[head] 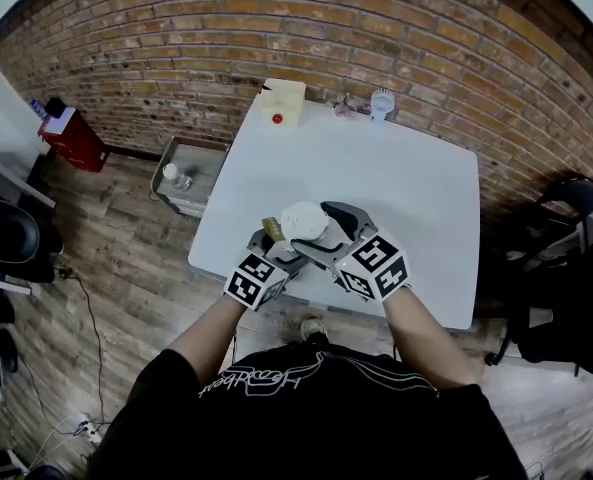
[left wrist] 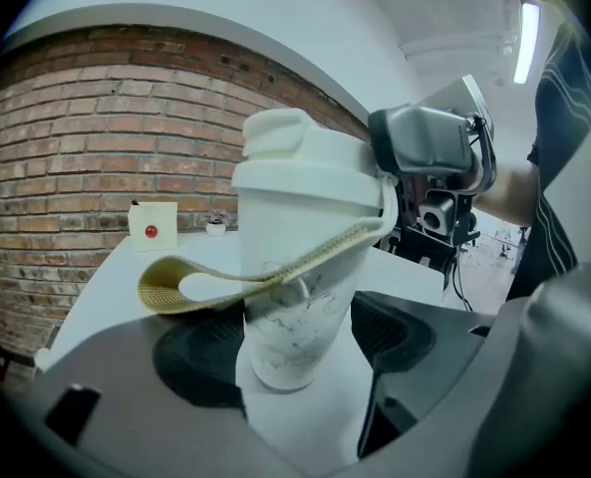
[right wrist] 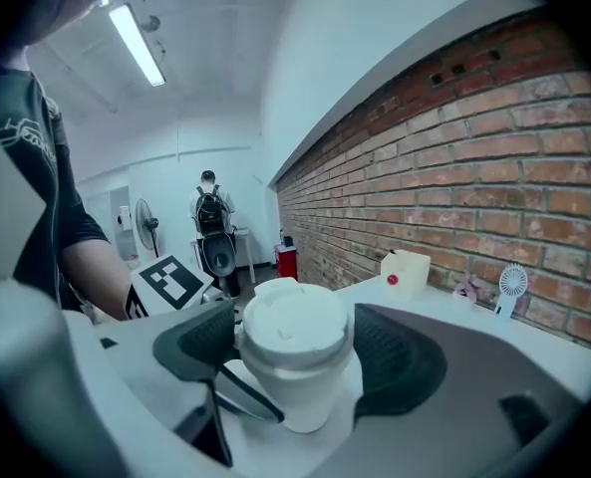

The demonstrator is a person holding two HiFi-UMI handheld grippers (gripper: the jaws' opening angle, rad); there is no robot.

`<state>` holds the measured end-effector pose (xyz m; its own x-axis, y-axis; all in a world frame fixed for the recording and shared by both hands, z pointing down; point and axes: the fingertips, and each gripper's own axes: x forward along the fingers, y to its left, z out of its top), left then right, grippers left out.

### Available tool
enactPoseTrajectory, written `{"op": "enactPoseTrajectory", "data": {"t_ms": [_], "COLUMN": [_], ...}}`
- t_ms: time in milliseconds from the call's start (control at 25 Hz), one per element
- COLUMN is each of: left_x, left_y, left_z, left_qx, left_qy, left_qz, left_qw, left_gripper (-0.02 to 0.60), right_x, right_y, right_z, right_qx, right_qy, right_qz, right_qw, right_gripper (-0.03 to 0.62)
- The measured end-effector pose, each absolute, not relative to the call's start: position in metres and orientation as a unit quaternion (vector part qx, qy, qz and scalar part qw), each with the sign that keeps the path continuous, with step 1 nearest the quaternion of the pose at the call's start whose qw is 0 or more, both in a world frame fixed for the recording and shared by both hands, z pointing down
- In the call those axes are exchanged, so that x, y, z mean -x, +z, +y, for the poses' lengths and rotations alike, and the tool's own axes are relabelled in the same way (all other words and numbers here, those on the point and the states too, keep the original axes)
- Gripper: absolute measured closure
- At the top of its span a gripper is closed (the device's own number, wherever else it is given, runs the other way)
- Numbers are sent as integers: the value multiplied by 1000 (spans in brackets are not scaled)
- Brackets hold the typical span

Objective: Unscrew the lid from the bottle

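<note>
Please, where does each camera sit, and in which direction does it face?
Head view: on the person's head, looking steeply down at the white table; both forearms, left tongs and right tongs show.
Left gripper view: on the left tongs, facing the brick wall past the bottle gripped in its jaws; the right arm shows.
Right gripper view: on the right tongs, facing the lid between its jaws; the left forearm shows.
Shared: both gripper views see the bottle and the red-dotted box.

Black short-sleeve tee (head: 316,408), white script print. Grey left gripper (head: 276,246) and right gripper (head: 328,230), black ribbed pads (right wrist: 405,352), black-white marker cube (head: 376,265) at each rear.
</note>
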<state>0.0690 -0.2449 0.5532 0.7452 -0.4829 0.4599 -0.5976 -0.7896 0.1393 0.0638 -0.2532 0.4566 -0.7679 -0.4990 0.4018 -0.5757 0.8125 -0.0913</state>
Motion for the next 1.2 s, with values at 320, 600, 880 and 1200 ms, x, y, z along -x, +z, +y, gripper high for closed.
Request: {"op": "enactPoseTrajectory", "data": {"t_ms": [320,600,880,1200], "left_x": [-68,-67,-68,-69], "left_y": [555,556,556,553], "left_z": [-243,-241,-241,-242], "left_qx": [-922,-922,-923,-923], "left_qy": [213,223,222,216], "left_qz": [-291,-284,-282,-288], "left_qw": [140,138,138,138], "left_gripper": [229,230,229,230], "right_x": [-60,-58,-58,-57], "right_y": [458,461,462,459], "right_z": [-249,-245,-244,-242], "right_qx": [-268,-180,-45,76], "right_qy": [91,70,41,2], "right_qz": [-937,-952,-955,-948], "right_qw": [204,239,289,309], "right_gripper": [232,255,261,264]}}
